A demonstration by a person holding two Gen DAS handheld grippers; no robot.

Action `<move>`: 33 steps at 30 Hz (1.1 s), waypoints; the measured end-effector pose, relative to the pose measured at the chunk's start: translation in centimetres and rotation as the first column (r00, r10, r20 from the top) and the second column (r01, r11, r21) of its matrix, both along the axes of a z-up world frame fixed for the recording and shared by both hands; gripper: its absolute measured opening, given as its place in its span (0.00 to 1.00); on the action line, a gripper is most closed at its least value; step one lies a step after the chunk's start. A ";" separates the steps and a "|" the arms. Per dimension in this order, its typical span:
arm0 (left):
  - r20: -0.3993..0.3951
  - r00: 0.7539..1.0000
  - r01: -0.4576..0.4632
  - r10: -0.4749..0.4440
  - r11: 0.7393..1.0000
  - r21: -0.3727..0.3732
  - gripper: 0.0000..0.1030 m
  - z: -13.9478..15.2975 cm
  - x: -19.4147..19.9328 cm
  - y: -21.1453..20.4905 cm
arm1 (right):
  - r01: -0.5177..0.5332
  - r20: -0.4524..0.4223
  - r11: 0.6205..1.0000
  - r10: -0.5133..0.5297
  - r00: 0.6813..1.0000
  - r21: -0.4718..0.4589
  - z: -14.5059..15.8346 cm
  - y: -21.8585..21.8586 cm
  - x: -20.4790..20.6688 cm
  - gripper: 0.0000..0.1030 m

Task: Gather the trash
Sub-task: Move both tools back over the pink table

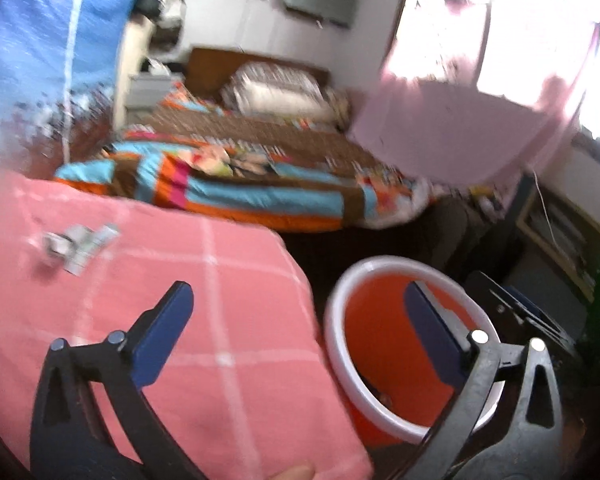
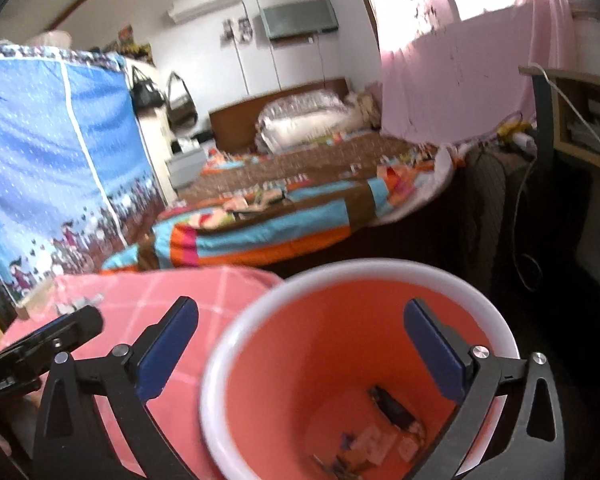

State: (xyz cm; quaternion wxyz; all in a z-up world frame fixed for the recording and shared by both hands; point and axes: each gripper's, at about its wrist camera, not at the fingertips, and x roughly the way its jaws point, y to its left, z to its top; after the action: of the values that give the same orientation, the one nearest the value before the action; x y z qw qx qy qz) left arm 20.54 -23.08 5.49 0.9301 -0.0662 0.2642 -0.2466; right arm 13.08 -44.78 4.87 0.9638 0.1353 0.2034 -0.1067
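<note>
Left wrist view has the left gripper (image 1: pixel 298 336) spread wide with nothing between its 2 fingers, hovering over the edge of the pink checked cloth (image 1: pixel 140 320), and the next bit of trash, a crumpled silvery wrapper (image 1: pixel 78 246), lies on that cloth ahead and off to the left of the fingers, well apart from them. The orange bin (image 1: pixel 380 344) with the white rim sits just to the right, partly behind the right finger. My guess is the step now is going for that wrapper, so I'd swing left and forward, come down with the fingers straddling it and pinch low, since it looks light and flat and the soft cloth could bunch up into the grip. Right wrist view shows the right gripper (image 2: pixel 302 344) also wide open and empty, hanging right over the bin's mouth, with a few wrappers (image 2: pixel 384 436) already at the bottom below its fingers. Things are a bit blurry, so I can't tell what the wrapper is exactly.
</note>
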 end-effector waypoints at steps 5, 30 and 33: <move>0.091 0.993 -0.071 0.069 0.997 0.015 1.00 1.2 -0.4 2.5 | -0.010 0.101 1.000 0.013 0.995 -0.023 1.4 1.9 0.1 1.00; 0.362 0.822 -0.454 0.440 0.890 -0.051 1.00 3.1 -1.4 19.6 | -0.092 0.440 0.957 0.210 0.873 -0.276 4.3 16.6 3.6 1.00; 0.364 0.824 -0.453 0.435 0.891 -0.040 1.00 2.6 -0.7 20.2 | -0.114 0.424 0.948 0.239 0.874 -0.299 3.9 17.7 4.3 1.00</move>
State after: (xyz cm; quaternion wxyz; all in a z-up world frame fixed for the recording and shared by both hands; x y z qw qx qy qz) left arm 19.87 -2.88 8.08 0.9955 -0.0569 0.0710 -0.0249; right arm 17.33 -27.06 8.73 0.9994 0.0075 -0.0323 -0.0092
